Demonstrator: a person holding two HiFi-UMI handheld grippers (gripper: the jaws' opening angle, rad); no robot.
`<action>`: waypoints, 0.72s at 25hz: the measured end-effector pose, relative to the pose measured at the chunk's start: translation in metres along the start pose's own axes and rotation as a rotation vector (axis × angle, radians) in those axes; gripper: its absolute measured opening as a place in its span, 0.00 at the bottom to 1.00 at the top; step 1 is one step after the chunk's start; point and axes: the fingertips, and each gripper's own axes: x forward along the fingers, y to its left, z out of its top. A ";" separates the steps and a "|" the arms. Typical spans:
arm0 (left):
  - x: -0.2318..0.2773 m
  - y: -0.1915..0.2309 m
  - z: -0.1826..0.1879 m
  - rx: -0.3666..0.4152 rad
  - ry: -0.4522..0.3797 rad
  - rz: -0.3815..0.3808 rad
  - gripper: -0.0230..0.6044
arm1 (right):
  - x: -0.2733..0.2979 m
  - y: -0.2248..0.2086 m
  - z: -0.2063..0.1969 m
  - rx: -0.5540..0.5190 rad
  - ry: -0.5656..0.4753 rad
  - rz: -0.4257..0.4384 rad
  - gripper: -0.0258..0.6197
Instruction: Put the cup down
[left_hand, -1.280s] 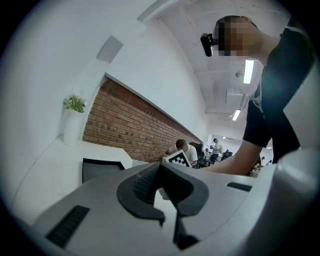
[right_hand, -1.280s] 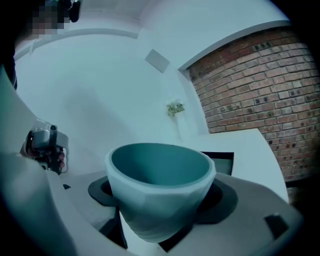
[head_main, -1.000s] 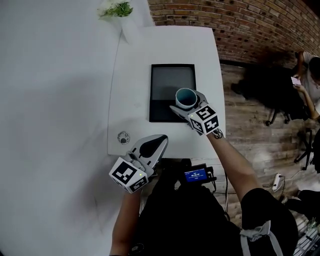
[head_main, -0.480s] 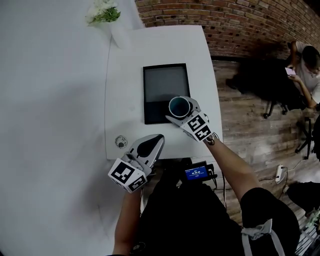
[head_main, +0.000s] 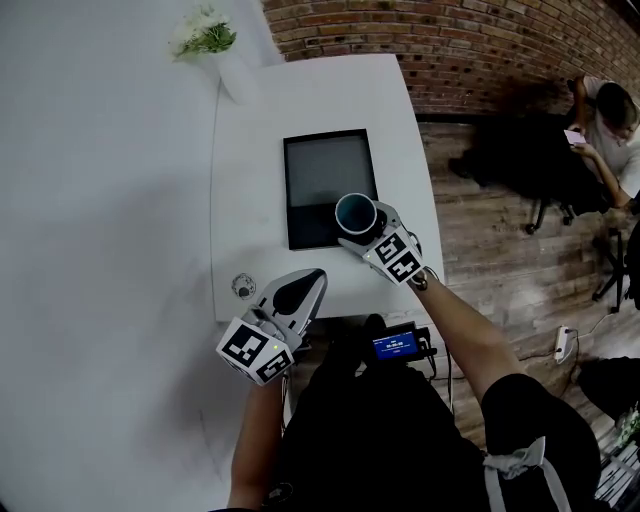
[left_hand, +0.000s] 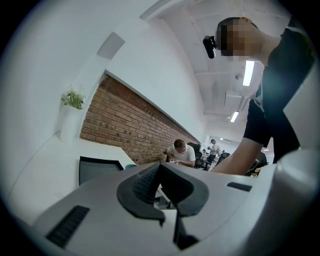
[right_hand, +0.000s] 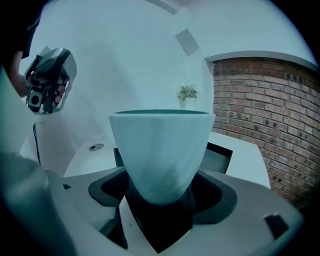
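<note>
**Cup held upright over corner of dark panel**

Cup (head_main: 355, 212), pale outside and teal within, sits upright in the right gripper (head_main: 365, 228), whose two jaws pinch its narrow lower part while the rim stays level, as the right gripper view shows. From the head view the cup hangs over the near right corner of a dark rectangular panel (head_main: 328, 180) set into the white table (head_main: 250, 160). Whether its base touches the surface cannot be told. The left gripper (head_main: 316, 277) hovers at the table's near edge, well apart from the cup, with its dark pads (left_hand: 142, 186) pressed together on nothing. A small round grommet (head_main: 244, 287) lies just beside it on the tabletop. At the far left corner stands a white vase of greenery (head_main: 207, 33). A brick wall (head_main: 450, 40) runs behind the table, and a seated person (head_main: 605, 110) is on the wooden floor (head_main: 500, 250) to the right.
</note>
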 end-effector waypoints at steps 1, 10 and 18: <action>-0.001 0.001 0.000 0.000 -0.001 0.002 0.05 | -0.001 0.001 -0.001 0.001 0.001 0.000 0.66; -0.009 0.000 0.001 0.008 -0.016 0.008 0.05 | -0.026 -0.003 0.004 0.043 -0.025 -0.024 0.66; -0.008 -0.004 0.007 0.020 -0.027 -0.009 0.05 | -0.063 -0.004 0.018 0.117 -0.067 0.019 0.66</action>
